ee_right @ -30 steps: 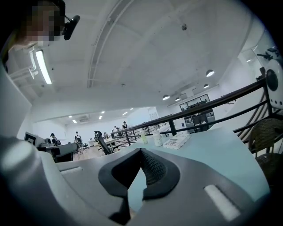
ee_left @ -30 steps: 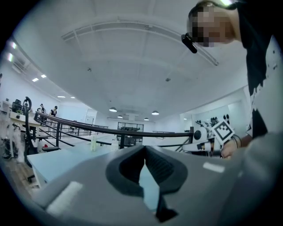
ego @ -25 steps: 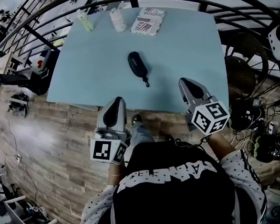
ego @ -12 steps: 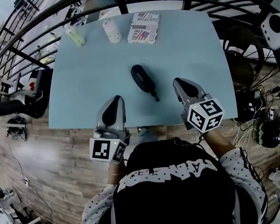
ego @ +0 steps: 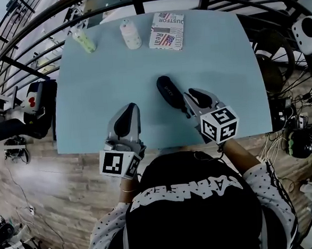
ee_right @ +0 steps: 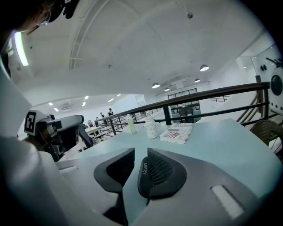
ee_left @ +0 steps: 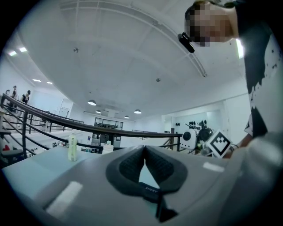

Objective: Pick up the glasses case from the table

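**Head view.** The black oblong glasses case [ego: 169, 90] lies flat near the middle of the pale blue desk [ego: 100, 88], with its cord trailing back toward the person. 1 second ago both grippers hung at the desk's near edge. Now both have come forward over it. The right gripper [ego: 192, 96] has gone from well apart to just beside the case's near end, above the cord. The left gripper [ego: 129, 108] sits off to the case's left, apart from it. The case itself looks undisturbed.

**Left gripper view.** The jaws of this gripper [ee_left: 144, 148] are clenched, tips meeting, with nothing between them. The case [ee_left: 149, 190] only shows low down through the gap behind the tips, out on the desk.

**Right gripper view.** The jaws of this gripper [ee_right: 140, 152], shut 1 second ago, are opening. The case's end [ee_right: 143, 173] shows in the gap, close along the right-hand pad, and neither pad seems to press on it yet.

From where I stand, the reach is nearly finished and the right gripper is plainly the 1 meant to take the case. It likely needs a wider gap and a settle over the case's body before it closes. The lift has not begun.
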